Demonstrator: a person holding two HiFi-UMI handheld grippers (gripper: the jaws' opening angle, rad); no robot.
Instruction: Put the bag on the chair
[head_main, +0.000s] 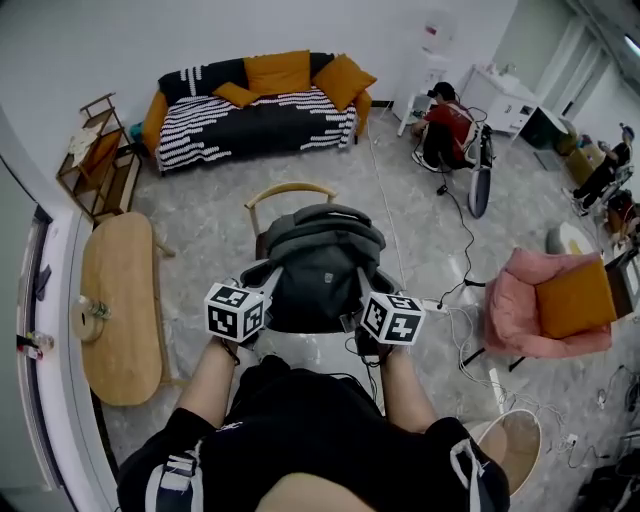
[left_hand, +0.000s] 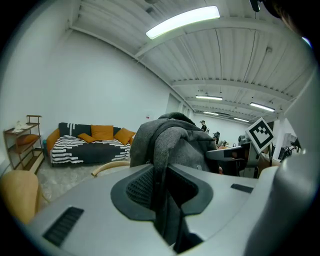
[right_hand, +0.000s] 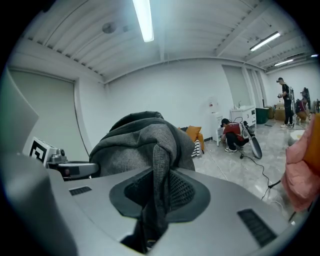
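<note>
A dark grey backpack (head_main: 318, 262) hangs between both grippers, right over a wooden chair (head_main: 289, 190) with a curved backrest. My left gripper (head_main: 266, 291) is shut on the bag's left strap (left_hand: 161, 200), which runs down between its pads. My right gripper (head_main: 360, 292) is shut on the right strap (right_hand: 159, 190) in the same way. The bag's grey body (left_hand: 172, 140) fills the middle of the left gripper view, and the bag (right_hand: 135, 142) also looms in the right gripper view. The chair's seat is hidden under the bag.
An oval wooden table (head_main: 120, 305) stands to the left. A striped sofa (head_main: 255, 105) with orange cushions lines the far wall. A pink armchair (head_main: 550, 305) is at the right, with cables (head_main: 455, 300) on the floor. A person in red (head_main: 450, 125) crouches at the back.
</note>
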